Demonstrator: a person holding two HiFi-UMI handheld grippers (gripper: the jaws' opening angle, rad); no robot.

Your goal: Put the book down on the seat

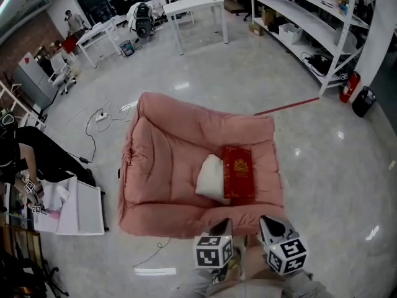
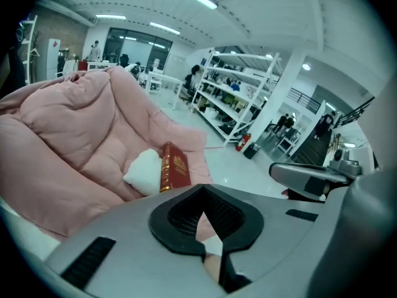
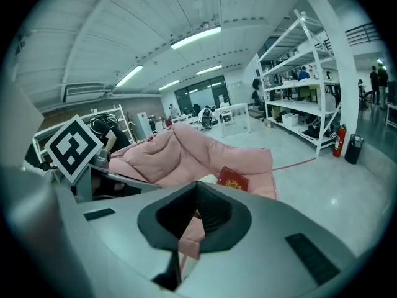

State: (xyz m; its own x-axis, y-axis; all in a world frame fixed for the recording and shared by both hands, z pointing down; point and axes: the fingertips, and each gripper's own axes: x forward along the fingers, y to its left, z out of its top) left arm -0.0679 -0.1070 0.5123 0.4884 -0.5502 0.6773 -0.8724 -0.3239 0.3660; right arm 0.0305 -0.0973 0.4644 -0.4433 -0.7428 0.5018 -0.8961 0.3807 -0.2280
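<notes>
A dark red book (image 1: 238,172) with gold print lies flat on the right part of the pink cushioned seat (image 1: 166,146), its spine against a white pillow (image 1: 210,179). The left gripper view shows the book (image 2: 175,171) beside the pillow (image 2: 144,169). In the right gripper view it (image 3: 232,180) rests on the seat (image 3: 180,154). My left gripper (image 1: 223,226) and right gripper (image 1: 271,226) hover side by side just in front of the seat's near edge, apart from the book. Both are shut and hold nothing.
The seat rests on a glossy floor. A white low table (image 1: 84,213) and a seated person (image 1: 43,157) are at the left. Cables (image 1: 99,118) trail behind the seat. Shelving (image 1: 322,23), a fire extinguisher (image 1: 349,85) and white desks (image 1: 195,6) stand farther back.
</notes>
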